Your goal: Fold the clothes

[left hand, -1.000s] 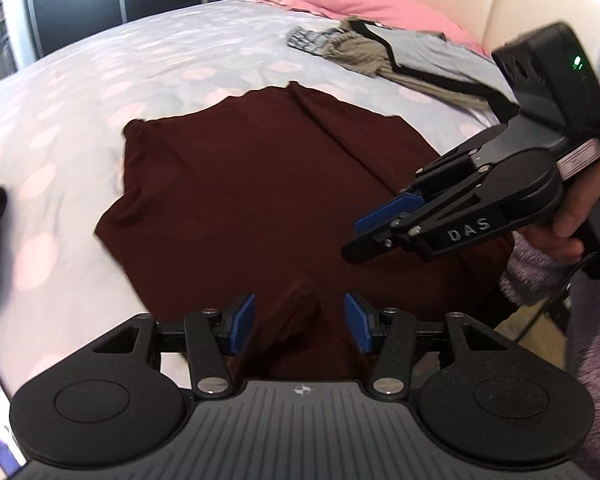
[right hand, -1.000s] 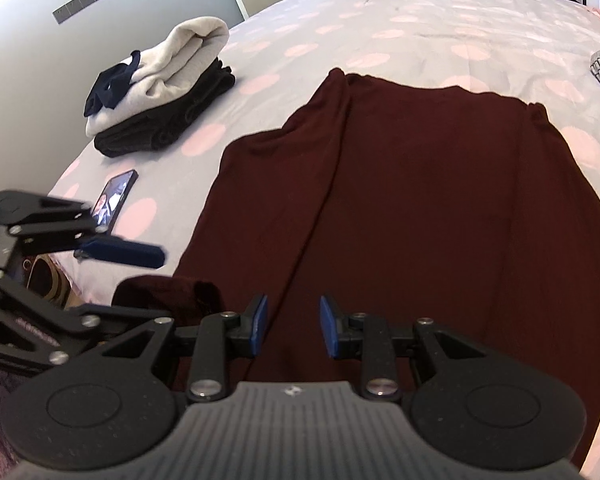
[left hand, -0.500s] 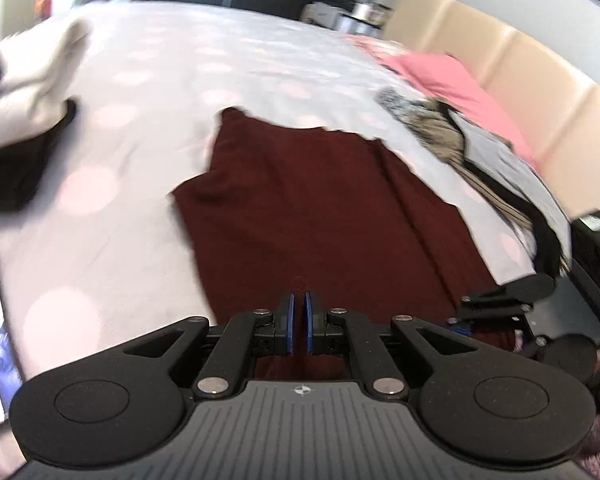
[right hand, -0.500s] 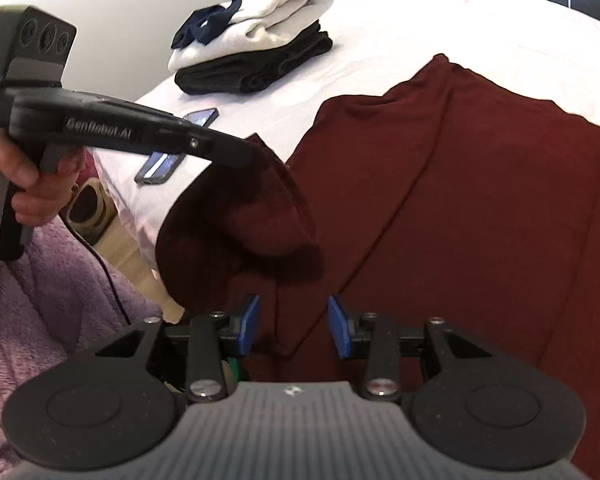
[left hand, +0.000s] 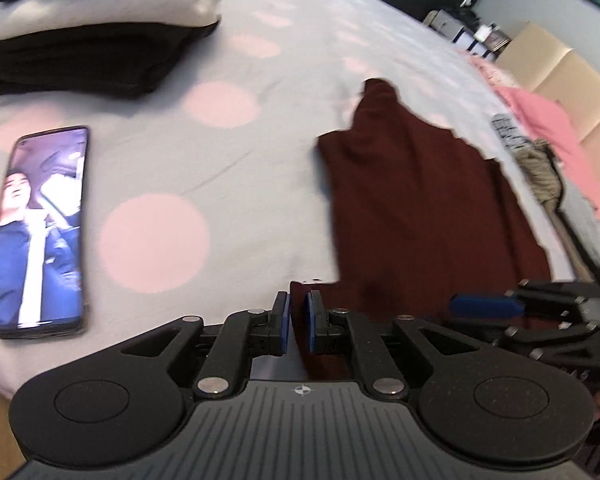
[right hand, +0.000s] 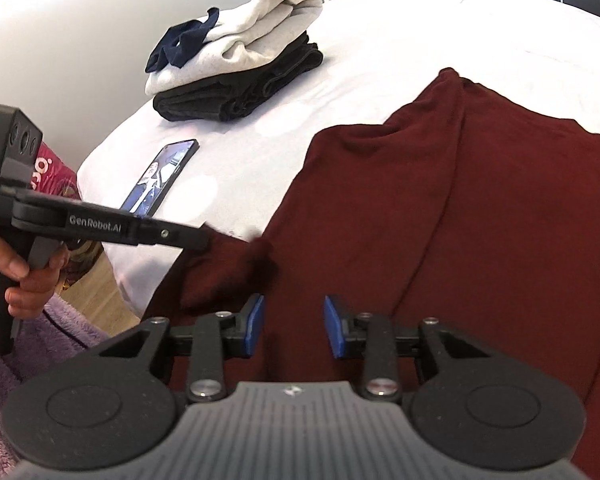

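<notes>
A dark maroon garment (left hand: 420,200) lies spread on the dotted bed (left hand: 240,140). My left gripper (left hand: 298,320) pinches a thin fold of its near corner between the blue pads, and the jaws are easing open. From the right wrist view, the left gripper (right hand: 202,240) holds that corner lifted near the bed's edge. My right gripper (right hand: 294,328) hovers over the maroon garment (right hand: 480,220) at its near hem. Its jaws are closing, with cloth lying below the gap and the pads not pressing on it. In the left wrist view the right gripper (left hand: 480,312) sits low at the right.
A phone (left hand: 40,232) with a lit screen lies left of the garment. A stack of folded clothes (right hand: 240,60), black under pale grey, stands behind it. Loose unfolded clothes (left hand: 540,168) and a pink cloth (left hand: 548,120) lie by the headboard. A hand (right hand: 24,276) grips the left handle.
My left gripper shut on the garment's near corner, rolled, and carried it left toward the phone. The right gripper shifted along the near hem, its jaws widening then narrowing a little.
</notes>
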The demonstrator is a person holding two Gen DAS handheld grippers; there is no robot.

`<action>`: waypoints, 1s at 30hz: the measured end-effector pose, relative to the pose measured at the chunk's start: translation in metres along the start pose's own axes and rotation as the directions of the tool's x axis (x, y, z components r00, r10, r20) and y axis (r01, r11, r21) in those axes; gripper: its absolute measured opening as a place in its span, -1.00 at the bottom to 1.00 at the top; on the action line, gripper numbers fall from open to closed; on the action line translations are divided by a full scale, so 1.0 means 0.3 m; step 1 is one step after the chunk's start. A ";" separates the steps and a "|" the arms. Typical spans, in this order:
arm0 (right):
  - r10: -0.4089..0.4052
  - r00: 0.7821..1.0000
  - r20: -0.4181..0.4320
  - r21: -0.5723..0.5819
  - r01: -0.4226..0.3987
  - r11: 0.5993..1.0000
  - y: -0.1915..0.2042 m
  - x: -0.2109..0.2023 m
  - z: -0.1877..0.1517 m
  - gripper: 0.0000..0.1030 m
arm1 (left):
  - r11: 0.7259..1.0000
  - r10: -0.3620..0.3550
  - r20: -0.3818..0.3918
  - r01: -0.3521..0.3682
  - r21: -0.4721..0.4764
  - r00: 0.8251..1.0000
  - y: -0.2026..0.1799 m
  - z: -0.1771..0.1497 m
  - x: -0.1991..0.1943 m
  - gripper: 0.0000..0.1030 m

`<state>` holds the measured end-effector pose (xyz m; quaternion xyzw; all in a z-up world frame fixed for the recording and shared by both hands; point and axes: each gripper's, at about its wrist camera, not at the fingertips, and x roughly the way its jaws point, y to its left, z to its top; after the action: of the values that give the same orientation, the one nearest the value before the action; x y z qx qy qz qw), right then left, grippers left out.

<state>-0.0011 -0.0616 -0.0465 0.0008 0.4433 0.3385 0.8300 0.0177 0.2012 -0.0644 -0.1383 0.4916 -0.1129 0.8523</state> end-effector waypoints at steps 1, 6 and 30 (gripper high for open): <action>0.003 1.000 -0.004 -0.004 -0.003 1.000 0.002 0.009 0.006 -0.30 | 1.000 0.005 -0.003 -0.005 -0.003 1.000 0.010 -0.002 0.000 -0.78; 0.055 0.998 0.002 0.007 -0.055 0.998 0.012 0.048 0.038 -0.30 | 1.000 -0.013 0.014 0.013 -0.010 1.000 0.027 -0.008 -0.012 -0.42; 0.139 0.984 0.112 0.222 -0.162 0.962 -0.028 -0.025 0.125 -0.89 | 0.972 -0.225 0.144 0.232 -0.031 0.964 0.011 0.006 -0.118 -0.94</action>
<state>0.0283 -0.0612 -0.0208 0.1469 0.4381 0.3466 0.8163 0.0021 0.2162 -0.0362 -0.2218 0.4141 -0.1886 0.8624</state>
